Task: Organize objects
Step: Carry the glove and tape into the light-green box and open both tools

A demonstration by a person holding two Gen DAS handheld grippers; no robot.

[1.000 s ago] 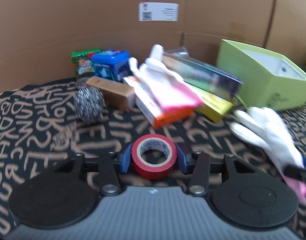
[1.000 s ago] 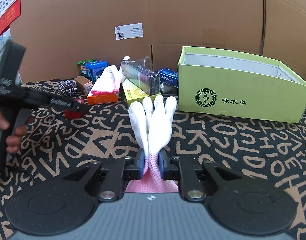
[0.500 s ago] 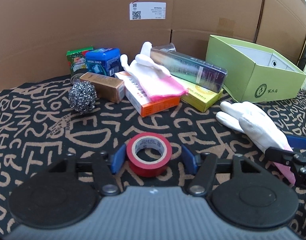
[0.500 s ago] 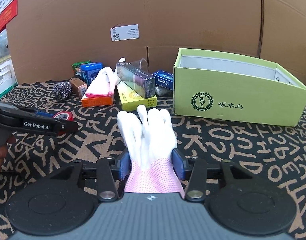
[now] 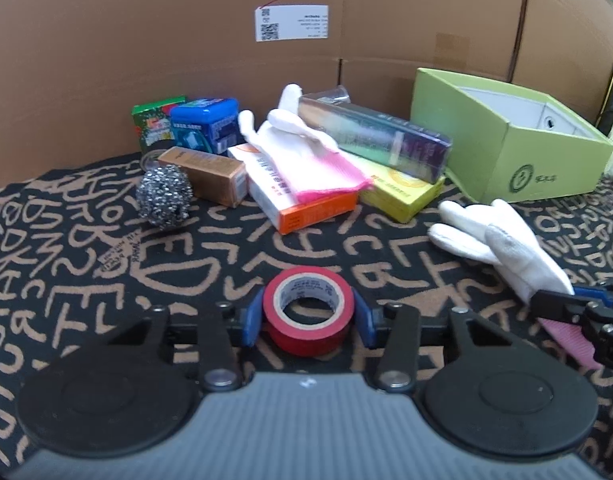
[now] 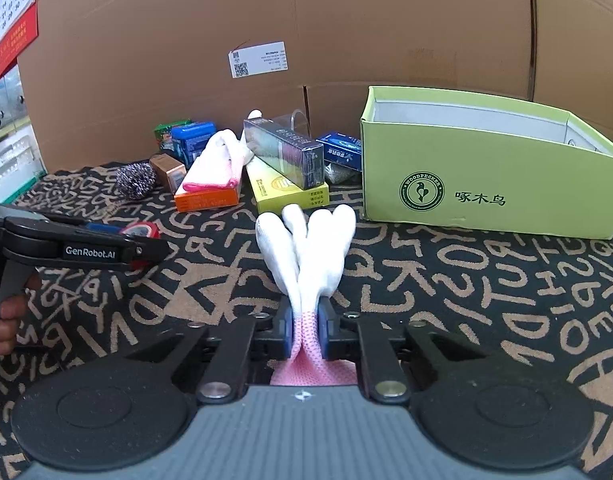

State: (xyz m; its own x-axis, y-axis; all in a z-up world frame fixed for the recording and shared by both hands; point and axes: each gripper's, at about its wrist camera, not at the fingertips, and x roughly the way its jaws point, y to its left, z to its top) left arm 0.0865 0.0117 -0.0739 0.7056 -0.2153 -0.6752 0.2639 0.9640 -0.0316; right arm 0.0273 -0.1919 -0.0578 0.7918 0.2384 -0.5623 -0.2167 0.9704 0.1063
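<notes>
On the far left of the patterned cloth [image 5: 66, 280] sits a steel scourer [image 5: 164, 196], touching a brown carton [image 5: 210, 174], with a green box [image 5: 154, 122] and a blue box [image 5: 206, 124] behind them against the cardboard wall [image 5: 146, 40]. Next comes an orange box [image 5: 302, 204] with a white glove [image 5: 306, 152] draped over it, then a yellow box [image 5: 402, 196] with a dark box [image 5: 370, 136] lying across its top. The right wrist view shows another blue carton [image 6: 342, 154] behind that pile.

In front, the left gripper [image 5: 308, 316] pinches a roll of red tape [image 5: 308, 310]; its jaws have just been closing, and the blue pads now press on the roll's two sides, with the roll resting on the cloth.

Further right, the right gripper [image 6: 305, 330] squeezes the pink cuff of a second glove [image 6: 310, 244]. Its jaws have just been closing too, and the cuff is bunched tight between them, the white fingers lying forward on the cloth toward the green bin [image 6: 486, 196].

The bin stands at the far right, and what shows of its inside looks empty, though its floor is hidden behind the near wall. So the sorting appears barely begun: nothing visibly put away, two things gripped but not lifted. If the bin is the goal, the tape, both gloves, the scourer and every box are yet to go in.
</notes>
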